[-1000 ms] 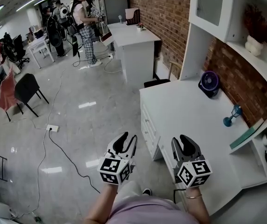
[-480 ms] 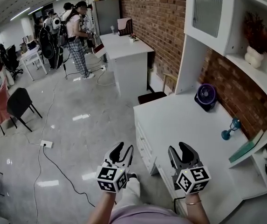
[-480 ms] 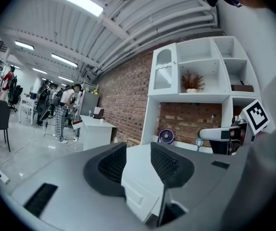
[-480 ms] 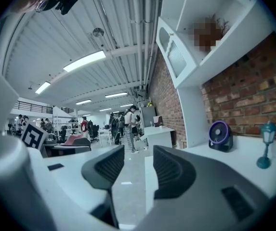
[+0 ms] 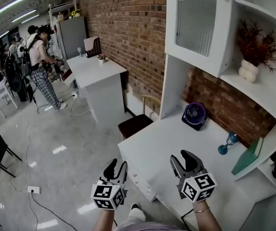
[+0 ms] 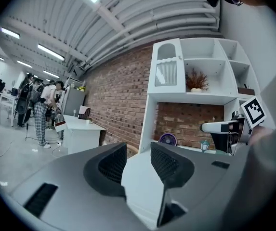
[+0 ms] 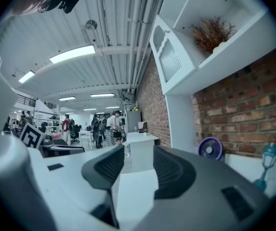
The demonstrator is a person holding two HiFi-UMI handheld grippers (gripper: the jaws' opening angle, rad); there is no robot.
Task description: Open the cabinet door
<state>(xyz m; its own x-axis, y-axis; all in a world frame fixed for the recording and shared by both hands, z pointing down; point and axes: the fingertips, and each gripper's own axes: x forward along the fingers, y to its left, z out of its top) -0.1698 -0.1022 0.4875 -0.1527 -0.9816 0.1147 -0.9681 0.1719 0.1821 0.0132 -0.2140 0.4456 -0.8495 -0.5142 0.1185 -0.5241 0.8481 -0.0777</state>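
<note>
Jaws of left gripper (image 5: 117, 168) and right gripper (image 5: 183, 160), just opened, stand spread with nothing between; cabinet door (image 5: 197, 25) at twelve o'clock from right gripper.

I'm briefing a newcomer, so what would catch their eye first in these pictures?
The red brick wall fills the back, with the white cabinet door, ribbed glass, shut at upper right. A purple fan stands on the white desk below, and dried red branches in a white vase sit on the open shelf beside the door.

Purple fan (image 5: 194, 115), blue lamp (image 5: 228, 142) on white desk (image 5: 166, 153).
</note>
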